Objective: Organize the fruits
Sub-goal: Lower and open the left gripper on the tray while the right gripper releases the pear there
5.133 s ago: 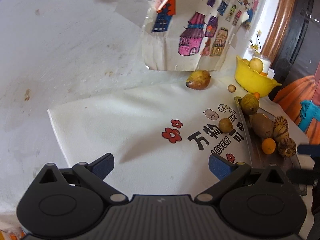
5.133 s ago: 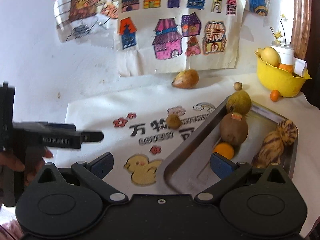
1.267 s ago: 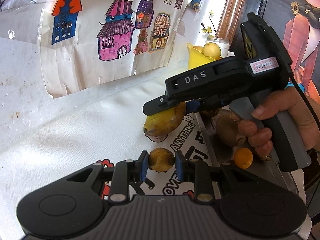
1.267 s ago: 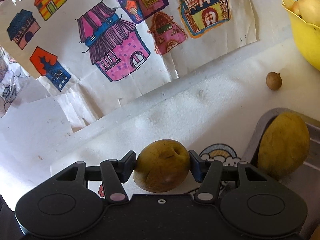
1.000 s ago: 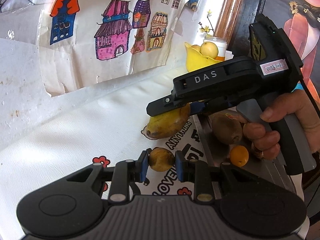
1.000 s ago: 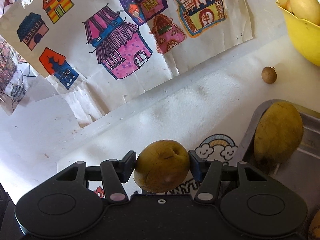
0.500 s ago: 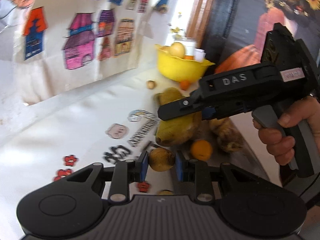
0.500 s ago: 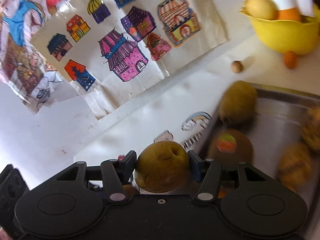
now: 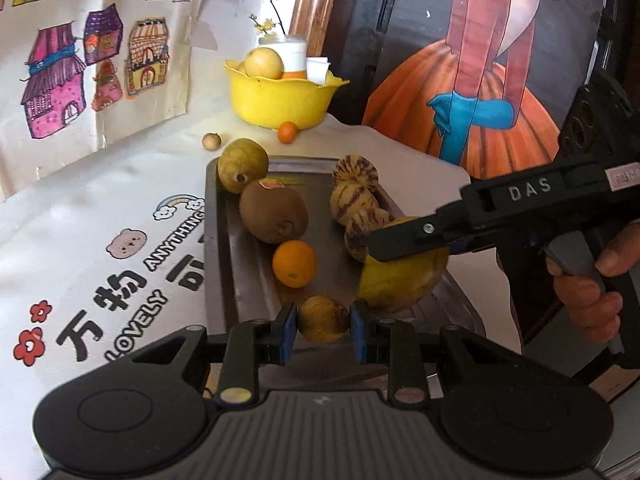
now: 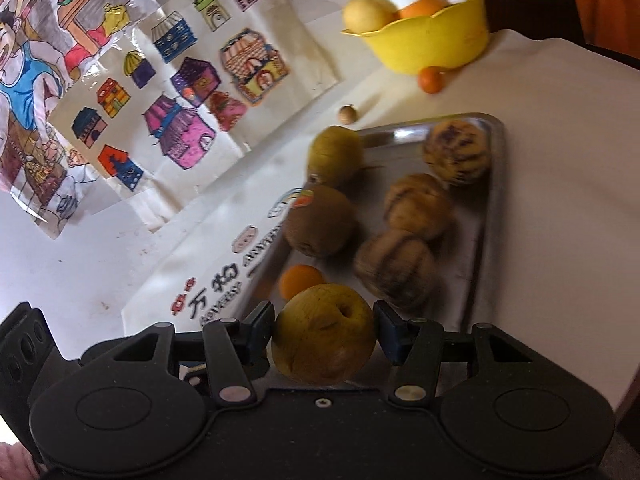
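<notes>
1. Two handheld grippers hover above a metal tray (image 9: 224, 240), each carrying a fruit, on a table spread with a white printed cloth (image 9: 100, 220).
2. The left gripper (image 9: 323, 330) has its blue pads pressed tight on a small round brown fruit (image 9: 323, 318), held over the near end of the tray.
3. The right gripper (image 10: 324, 334) is clamped on a larger yellow-green pear (image 10: 324, 334), its pads (image 10: 266, 326) touching both flanks; from the left wrist the same pear (image 9: 402, 280) hangs over the tray's right rim, under the black tool gripped by a person's hand (image 9: 592, 280).
4. Inside the tray lie a green-yellow pear (image 9: 242, 164) at the far left corner, a brown kiwi (image 9: 274, 216) with a sticker just beside it, and a small orange (image 9: 294, 262) nearer the camera.
5. Three striped round fruits (image 9: 354, 196) sit in a row along the tray's right side, touching one another.
6. Beyond the tray stands a yellow bowl (image 9: 280, 98) holding a pale round fruit and a white jar; a tiny orange fruit (image 9: 287, 132) rests against its base, and a small tan ball-shaped fruit (image 9: 211, 141) lies on the cloth near the tray's far corner.
7. Children's drawings of coloured houses (image 9: 80, 68) hang on the wall behind; a painted figure in an orange skirt (image 9: 472, 92) fills the dark panel to the right.
</notes>
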`<state>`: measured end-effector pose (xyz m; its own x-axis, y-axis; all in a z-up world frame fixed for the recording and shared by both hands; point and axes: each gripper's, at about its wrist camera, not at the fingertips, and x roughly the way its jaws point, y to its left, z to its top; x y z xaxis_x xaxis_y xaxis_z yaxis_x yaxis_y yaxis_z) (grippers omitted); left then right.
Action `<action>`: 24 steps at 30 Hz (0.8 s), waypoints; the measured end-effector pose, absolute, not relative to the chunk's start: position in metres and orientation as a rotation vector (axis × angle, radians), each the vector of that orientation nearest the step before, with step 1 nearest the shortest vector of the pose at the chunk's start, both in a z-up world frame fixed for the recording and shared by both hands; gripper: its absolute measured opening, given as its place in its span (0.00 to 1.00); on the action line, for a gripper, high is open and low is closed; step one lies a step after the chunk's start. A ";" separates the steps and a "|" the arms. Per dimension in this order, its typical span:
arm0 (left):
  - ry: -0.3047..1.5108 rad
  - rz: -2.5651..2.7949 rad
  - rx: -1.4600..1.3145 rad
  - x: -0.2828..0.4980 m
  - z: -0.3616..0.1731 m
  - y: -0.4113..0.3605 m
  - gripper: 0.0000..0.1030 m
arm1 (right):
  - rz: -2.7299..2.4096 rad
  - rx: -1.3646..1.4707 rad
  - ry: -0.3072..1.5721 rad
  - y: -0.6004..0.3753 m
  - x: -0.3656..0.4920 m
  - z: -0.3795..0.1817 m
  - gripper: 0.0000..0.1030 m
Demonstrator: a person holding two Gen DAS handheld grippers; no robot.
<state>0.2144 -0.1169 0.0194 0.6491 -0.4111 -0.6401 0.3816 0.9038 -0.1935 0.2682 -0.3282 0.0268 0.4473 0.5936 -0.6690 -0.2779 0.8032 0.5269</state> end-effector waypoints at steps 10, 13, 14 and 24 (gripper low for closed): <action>0.767 -0.419 -0.018 0.222 0.013 -0.125 0.30 | 0.543 0.368 0.952 -0.340 0.265 0.014 0.53; 0.774 -0.411 -0.016 0.224 0.011 -0.125 0.30 | 0.549 0.357 0.938 -0.341 0.262 0.013 0.53; 0.777 -0.409 -0.017 0.225 0.011 -0.125 0.30 | 0.551 0.349 0.934 -0.340 0.261 0.014 0.53; 0.803 -0.413 -0.030 0.225 0.007 -0.125 0.30 | 0.561 0.270 0.897 -0.338 0.245 0.021 0.54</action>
<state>0.2255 -0.1252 0.0068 0.6190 -0.3703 -0.6927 0.3479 0.9199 -0.1809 0.2445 -0.3376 0.0205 0.4934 0.5655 -0.6609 -0.3468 0.8247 0.4468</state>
